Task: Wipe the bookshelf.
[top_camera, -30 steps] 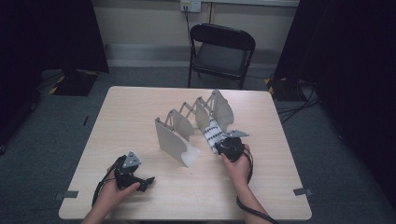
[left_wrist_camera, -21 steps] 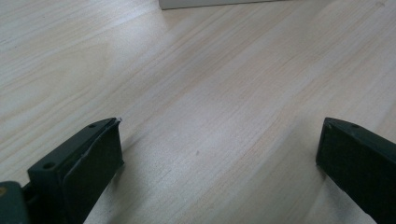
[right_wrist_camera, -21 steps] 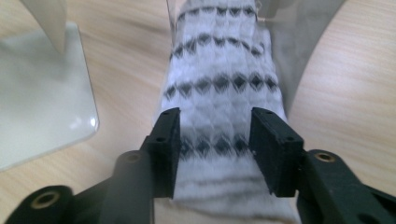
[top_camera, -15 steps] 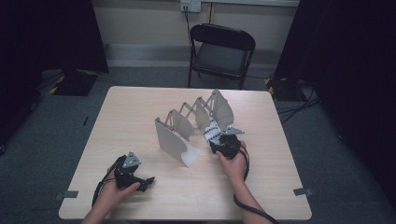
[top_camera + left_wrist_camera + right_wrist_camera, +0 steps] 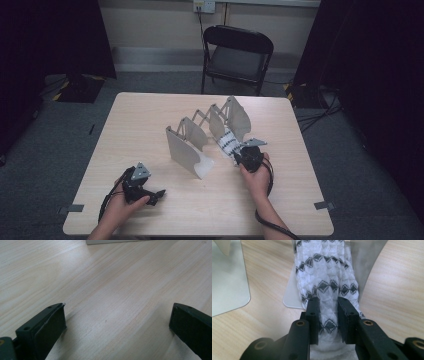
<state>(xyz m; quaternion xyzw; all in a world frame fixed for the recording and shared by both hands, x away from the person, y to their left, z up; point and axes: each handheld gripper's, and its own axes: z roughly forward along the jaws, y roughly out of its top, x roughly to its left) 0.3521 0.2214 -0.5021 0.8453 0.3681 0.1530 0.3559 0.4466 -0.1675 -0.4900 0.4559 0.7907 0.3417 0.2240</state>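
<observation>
— So where does the right tool (image 5: 328, 305) stand?
— Its jaws have just been closing, and they now pinch a fold of the white sock (image 5: 325, 277) with the black diamond pattern.
— And where is that sock?
— It lies on the counter (image 5: 145, 130) in the last slot of the grey accordion rack (image 5: 186, 148), between two of its panels, with its near end coming out toward the person. From above, the right tool (image 5: 239, 154) sits at that near end, just beside the rack's right side.
— And the left tool?
— From above, the left tool (image 5: 159, 194) rests low over the counter near the front left, well apart from the rack. Its jaws are spread wide, with bare wood between them.
</observation>
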